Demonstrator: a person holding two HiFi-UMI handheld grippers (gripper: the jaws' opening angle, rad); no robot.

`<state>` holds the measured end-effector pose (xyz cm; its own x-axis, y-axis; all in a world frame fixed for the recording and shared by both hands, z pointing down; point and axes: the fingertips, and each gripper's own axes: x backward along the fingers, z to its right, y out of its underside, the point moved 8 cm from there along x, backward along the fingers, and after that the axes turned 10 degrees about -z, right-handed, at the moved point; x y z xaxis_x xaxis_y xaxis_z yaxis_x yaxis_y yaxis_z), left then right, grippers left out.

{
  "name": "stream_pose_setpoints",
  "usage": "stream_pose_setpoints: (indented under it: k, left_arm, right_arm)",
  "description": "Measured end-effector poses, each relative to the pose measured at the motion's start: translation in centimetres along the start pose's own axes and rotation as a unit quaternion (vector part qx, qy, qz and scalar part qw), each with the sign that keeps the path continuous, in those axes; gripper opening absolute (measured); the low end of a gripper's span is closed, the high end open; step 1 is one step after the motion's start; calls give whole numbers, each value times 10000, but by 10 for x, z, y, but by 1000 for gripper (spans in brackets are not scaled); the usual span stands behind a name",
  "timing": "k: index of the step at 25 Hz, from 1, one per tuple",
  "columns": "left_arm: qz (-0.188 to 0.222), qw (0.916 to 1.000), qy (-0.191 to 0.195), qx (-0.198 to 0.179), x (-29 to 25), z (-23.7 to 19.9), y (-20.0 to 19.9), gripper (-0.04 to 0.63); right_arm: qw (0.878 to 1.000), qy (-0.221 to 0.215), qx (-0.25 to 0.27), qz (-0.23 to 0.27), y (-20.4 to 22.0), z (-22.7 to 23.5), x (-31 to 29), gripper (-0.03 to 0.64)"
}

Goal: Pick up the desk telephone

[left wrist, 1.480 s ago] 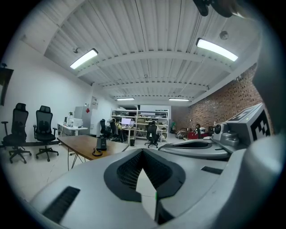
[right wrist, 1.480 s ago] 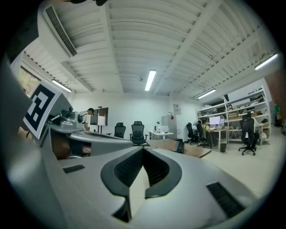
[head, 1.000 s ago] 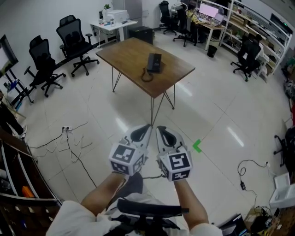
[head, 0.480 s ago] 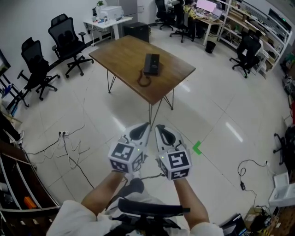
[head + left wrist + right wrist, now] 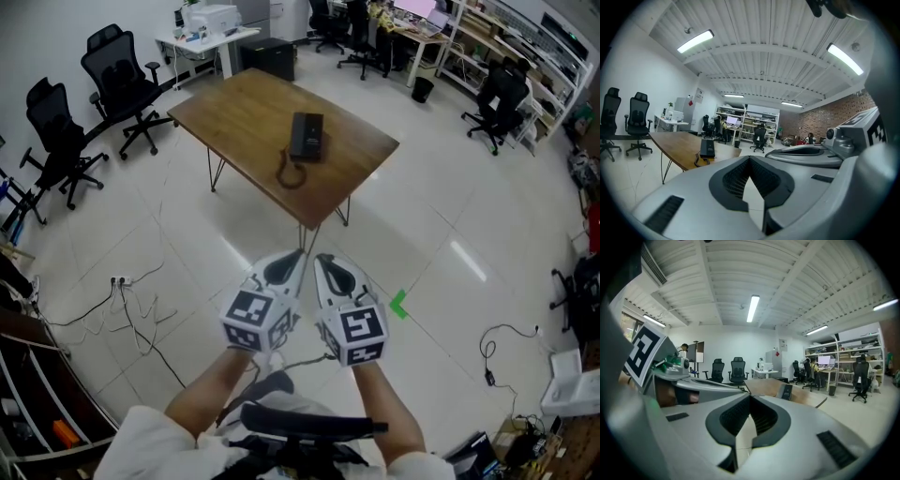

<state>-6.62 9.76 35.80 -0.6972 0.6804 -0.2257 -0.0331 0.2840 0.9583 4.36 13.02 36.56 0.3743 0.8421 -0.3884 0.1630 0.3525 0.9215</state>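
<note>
One telephone (image 5: 307, 136), one table (image 5: 234, 108).

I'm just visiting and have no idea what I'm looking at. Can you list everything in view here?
desk telephone: one, black, on the wooden table, cord curled at its near end.
wooden table: one, brown, thin metal legs, mid-room.
office chairs: two, black, left of the table; more by the far desks.
white desk: one, far left, white printer on it.
shelving: pale, along the right wall.
floor cables: dark, left floor.
tape mark: one, green, floor right of the tools.
left tool: one, grey, shut, empty, short of the table.
right tool: one, grey, shut, empty, beside the left one.
</note>
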Motion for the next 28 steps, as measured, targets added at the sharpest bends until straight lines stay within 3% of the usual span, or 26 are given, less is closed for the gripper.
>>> stream_pose_setpoints:
  k: [13,28]
  left_arm:
    - [-2,9998,181,86,-35,-65,-17,3]
    - [-19,9995,317,-41,-52,-94,-24,3]
  right_arm:
    - [9998,170,-60,-118,-24,9,-65,6]
    - [9992,393,-116,-44,-30,18,-91,5]
